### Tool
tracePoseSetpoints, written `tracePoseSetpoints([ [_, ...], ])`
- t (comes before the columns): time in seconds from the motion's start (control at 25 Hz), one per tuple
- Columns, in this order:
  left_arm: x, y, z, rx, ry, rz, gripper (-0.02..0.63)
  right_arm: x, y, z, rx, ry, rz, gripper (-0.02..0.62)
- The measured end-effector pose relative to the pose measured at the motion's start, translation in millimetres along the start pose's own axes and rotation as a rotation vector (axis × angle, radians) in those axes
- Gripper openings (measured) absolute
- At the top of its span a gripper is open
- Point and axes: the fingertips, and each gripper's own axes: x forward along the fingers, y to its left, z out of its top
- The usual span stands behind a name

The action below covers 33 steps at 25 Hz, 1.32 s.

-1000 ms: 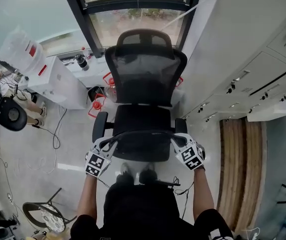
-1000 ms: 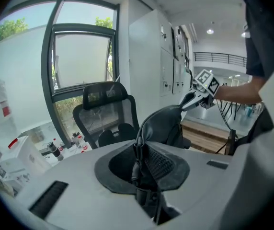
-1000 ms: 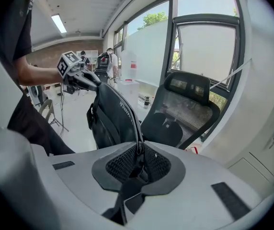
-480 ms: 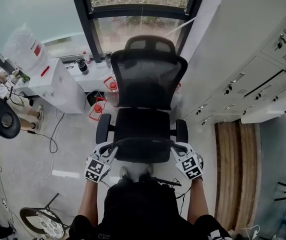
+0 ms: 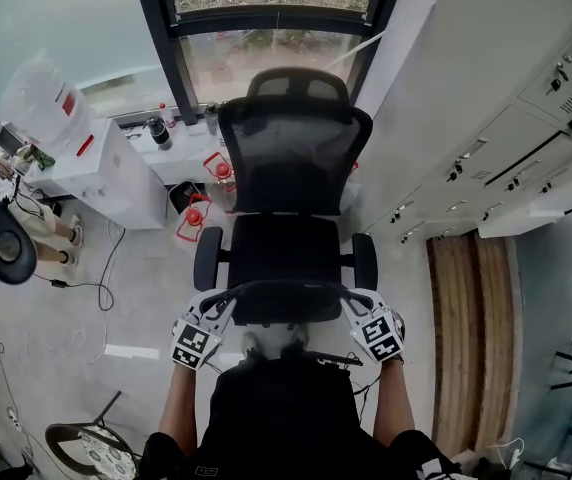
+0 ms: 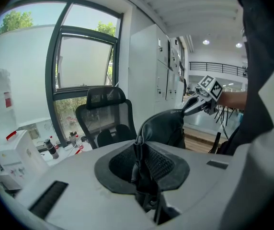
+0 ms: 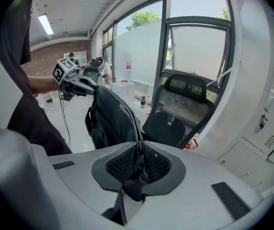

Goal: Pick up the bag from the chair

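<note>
Against a second ago, the bag [image 5: 286,290] and both grippers sit lower in the head view, closer to the person's body. The chair [image 5: 291,158] sits further up and more of its seat shows bare. The grips look unchanged.

The bag is off the chair and slung as a dark arc between the two grippers, over the seat's front edge. The left gripper [image 5: 224,298] is pinched on the bag's left end, the right gripper [image 5: 352,295] on its right end.

Around it: the armrests [image 5: 206,256] flank the seat just ahead of the bag, and the person's shoes [image 5: 274,341] are below it on the floor [image 5: 136,308]. There are red-capped bottles [image 5: 195,214] by the chair base and a cable [image 5: 106,268] on the floor to the left. A water jug [image 5: 41,98] stands on a white cabinet [image 5: 116,173], with lockers [image 5: 506,148] on the right and a window [image 5: 266,53] behind the chair.

The left gripper view shows what the head view can't — the pads of the left gripper [image 6: 139,147] pressed on a bunched black edge of the bag [image 6: 163,127], with the right gripper [image 6: 194,105] on the far end. The right gripper view shows the right gripper [image 7: 139,151] clamped on a zip seam. From there the bag [image 7: 110,123] hangs as a full backpack, with the left gripper [image 7: 90,86] at its top.
</note>
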Motion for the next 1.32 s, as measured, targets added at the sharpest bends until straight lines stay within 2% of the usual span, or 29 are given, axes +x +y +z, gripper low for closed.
tracePoseSetpoints([
  [1.32, 1, -6, -13, -0.014, 0.004, -0.036, 0.049, -2, 9, -7, -0.013, 0.037, 0.001, 0.038],
])
